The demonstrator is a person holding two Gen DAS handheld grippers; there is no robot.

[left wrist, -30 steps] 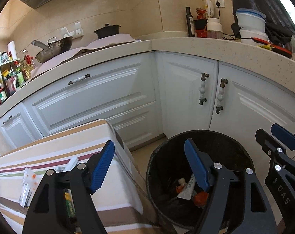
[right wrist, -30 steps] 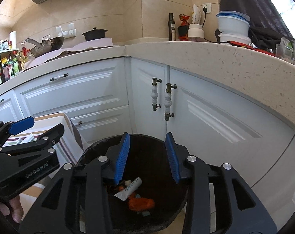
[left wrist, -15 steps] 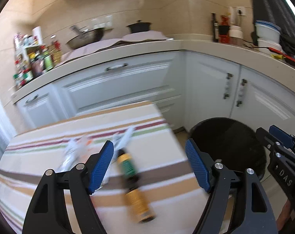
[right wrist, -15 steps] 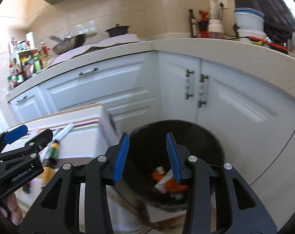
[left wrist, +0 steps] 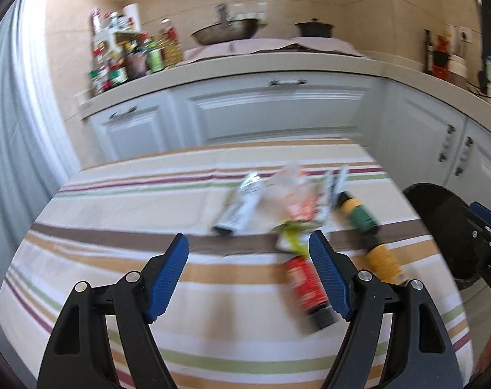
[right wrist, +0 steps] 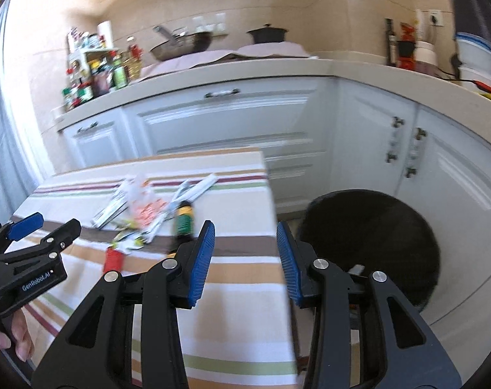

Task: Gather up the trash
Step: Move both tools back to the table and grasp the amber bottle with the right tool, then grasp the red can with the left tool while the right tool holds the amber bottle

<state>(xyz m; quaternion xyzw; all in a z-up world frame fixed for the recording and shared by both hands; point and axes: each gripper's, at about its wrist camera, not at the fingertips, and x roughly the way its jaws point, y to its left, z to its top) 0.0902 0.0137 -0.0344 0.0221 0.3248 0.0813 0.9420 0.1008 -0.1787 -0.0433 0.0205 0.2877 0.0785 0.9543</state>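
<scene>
Left hand-held gripper (left wrist: 248, 272) released, empty, above the trash pile (left wrist: 291, 207) on the striped surface (left wrist: 115, 201).
Red bottle (left wrist: 305, 287) lies just inside its right finger; green-yellow bottle (left wrist: 370, 233), tube (left wrist: 242, 204), wrappers beyond, blurred. Right hand-held gripper (right wrist: 245, 256) parted, empty, between surface edge and black bin (right wrist: 375, 227).

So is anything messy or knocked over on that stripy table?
Yes. The striped tablecloth has a jumble of rubbish in one spot: a red bottle and a green-and-yellow bottle lying on their sides, a flattened silver tube and crumpled wrappers. Nothing looks spilled.
</scene>
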